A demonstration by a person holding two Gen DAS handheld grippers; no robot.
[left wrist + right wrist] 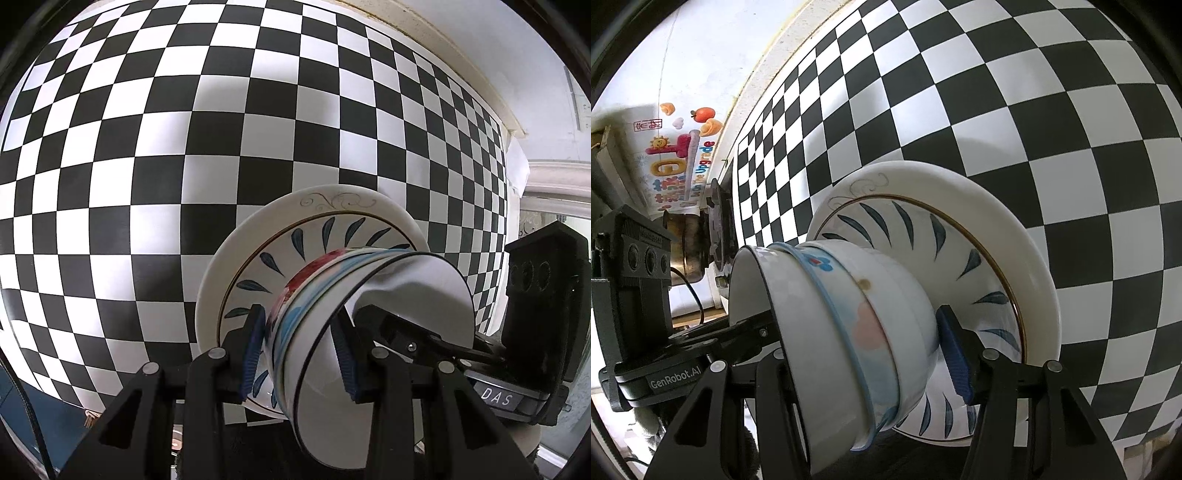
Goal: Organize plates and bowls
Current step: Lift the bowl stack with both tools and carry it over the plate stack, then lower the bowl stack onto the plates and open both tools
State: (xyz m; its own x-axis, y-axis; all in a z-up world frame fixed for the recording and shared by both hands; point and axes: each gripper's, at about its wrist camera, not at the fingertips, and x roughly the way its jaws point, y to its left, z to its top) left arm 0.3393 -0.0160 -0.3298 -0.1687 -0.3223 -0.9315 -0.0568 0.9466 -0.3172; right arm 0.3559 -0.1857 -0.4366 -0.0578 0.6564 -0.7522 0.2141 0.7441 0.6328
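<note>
On checkered cloth [147, 147] | plates [332, 210] + bowl stack [317, 295] | L gripper [297, 350] & R gripper [871, 365] clamp stack

A black-and-white chequered cloth [184, 166] covered the worktop. Beyond its edge stood a white carton printed with colourful cartoon fruit [670, 155], beside a dull metal pot [689, 251].

Left gripper [299, 354]: matte black angular linkage arms, round silver pivot pins, blue ribbed pads [252, 354] on the fingers. Right gripper [871, 365]: identical black frame, silver pins, blue ribbed pad [955, 354]. Its housing carries a white "DAS" label in the left wrist view; the left's reads "GenRobot.AI" in the right wrist view.
</note>
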